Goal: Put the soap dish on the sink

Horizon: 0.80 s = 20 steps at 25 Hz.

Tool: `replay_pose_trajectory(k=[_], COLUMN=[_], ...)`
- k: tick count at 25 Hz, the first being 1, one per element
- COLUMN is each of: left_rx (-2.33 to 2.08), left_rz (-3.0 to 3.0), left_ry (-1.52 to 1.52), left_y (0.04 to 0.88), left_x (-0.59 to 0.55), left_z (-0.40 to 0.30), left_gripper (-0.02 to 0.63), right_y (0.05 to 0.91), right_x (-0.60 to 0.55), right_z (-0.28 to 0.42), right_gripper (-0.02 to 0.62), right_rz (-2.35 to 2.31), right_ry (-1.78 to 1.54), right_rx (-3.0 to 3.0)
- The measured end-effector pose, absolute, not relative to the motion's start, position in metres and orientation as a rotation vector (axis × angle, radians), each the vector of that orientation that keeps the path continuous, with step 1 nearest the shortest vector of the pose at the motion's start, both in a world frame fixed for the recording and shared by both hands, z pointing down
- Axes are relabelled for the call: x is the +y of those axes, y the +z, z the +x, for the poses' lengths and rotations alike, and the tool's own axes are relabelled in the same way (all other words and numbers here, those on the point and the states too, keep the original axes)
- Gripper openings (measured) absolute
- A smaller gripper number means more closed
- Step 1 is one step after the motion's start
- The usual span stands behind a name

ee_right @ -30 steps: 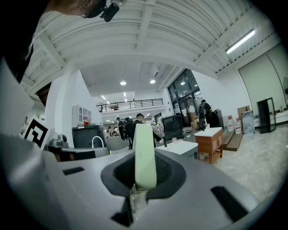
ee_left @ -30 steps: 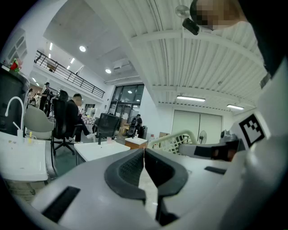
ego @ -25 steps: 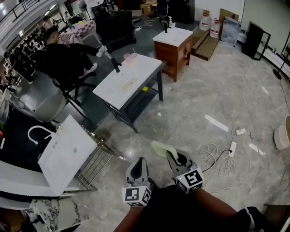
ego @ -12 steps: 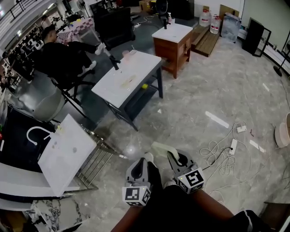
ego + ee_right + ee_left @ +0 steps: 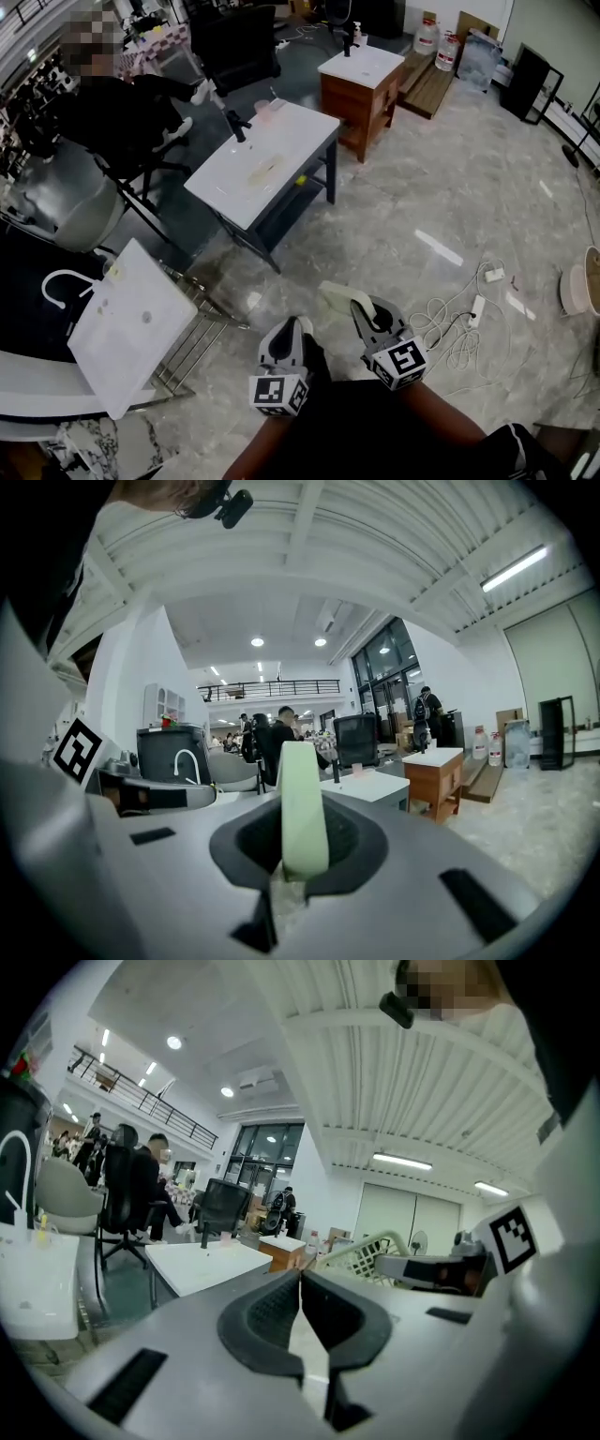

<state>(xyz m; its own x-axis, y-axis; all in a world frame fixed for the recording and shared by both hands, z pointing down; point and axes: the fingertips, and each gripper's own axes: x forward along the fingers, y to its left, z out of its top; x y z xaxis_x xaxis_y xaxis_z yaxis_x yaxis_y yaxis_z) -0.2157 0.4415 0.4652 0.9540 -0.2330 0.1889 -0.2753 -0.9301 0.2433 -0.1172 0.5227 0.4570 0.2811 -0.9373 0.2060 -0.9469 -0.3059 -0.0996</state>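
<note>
Marble floor [image 5: 394, 187], cables [image 5: 450, 328] at right, lies between sink [image 5: 281, 141] and right hand-held gripper [image 5: 363, 312] clamping soap dish [image 5: 333, 292].

Nothing legible anywhere, folks
Only a black-and-white square marker pattern [image 5: 278, 396] on the left hand-held gripper [image 5: 300, 323], and a second marker pattern [image 5: 403, 360] on the right hand-held gripper [image 5: 360, 304].

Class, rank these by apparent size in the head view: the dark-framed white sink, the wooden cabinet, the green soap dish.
Largest: dark-framed white sink.
Next: wooden cabinet, which stands farther off, so its real size may be closer.
Smallest: green soap dish, though nearest the camera.
</note>
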Motion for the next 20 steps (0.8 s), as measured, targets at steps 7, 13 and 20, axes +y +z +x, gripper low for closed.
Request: replay_pose_trajectory(k=[7,13,20], left_rx=[-0.379,-0.437,-0.414], left_rz=[2.810,2.759,2.745], left_ry=[0.169,0.126,0.069], left_y=[0.455,0.445,0.430], left_x=[0.352,0.265,0.189], left_z=[-0.166,-0.133,-0.098], left_gripper=[0.012,0.012,0.012], right_y=[0.449,0.442,0.434], right_x=[0.432,0.360,0.279], right_z=[-0.072,-0.040,-0.004], right_gripper=[0.025,0.025,0.025], right_rz=[2.435,2.393,2.404], right_ry=[0.357,0.440,0.440], right_rx=[-1.860,-1.856,-1.873])
